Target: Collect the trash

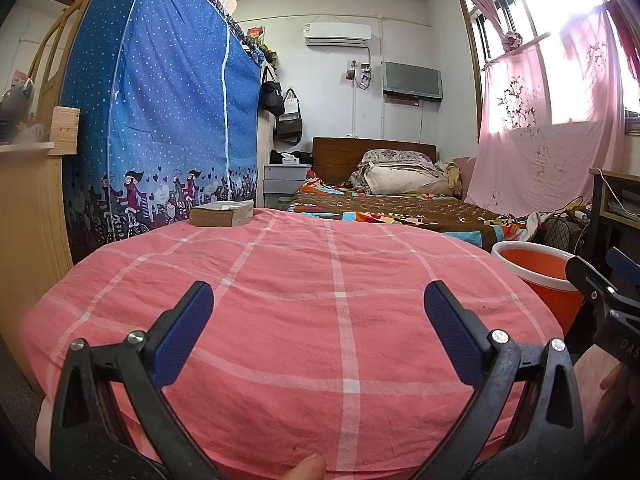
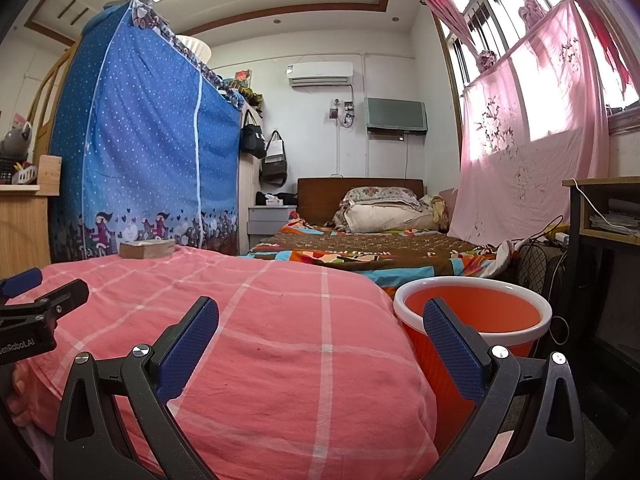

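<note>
Beside pink checked bedspread (image 2: 280,352), orange bin (image 2: 472,312) w/ white rim, book (image 1: 221,213) far corner, both hand-held grippers (image 1: 318,308) (image 2: 320,326) wide, nothing held.

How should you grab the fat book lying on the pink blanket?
The book lies flat at the far left of the pink blanket. Probably best for the open left gripper to come in level from the front and pinch top and bottom covers at a near corner; it looks too thick otherwise.

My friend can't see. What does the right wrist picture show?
The right gripper is open and holds nothing, hovering over a pink checked bedspread beside an orange bin with a white rim. A thick book lies at the bedspread's far left corner, and the left gripper shows at the left edge.
</note>
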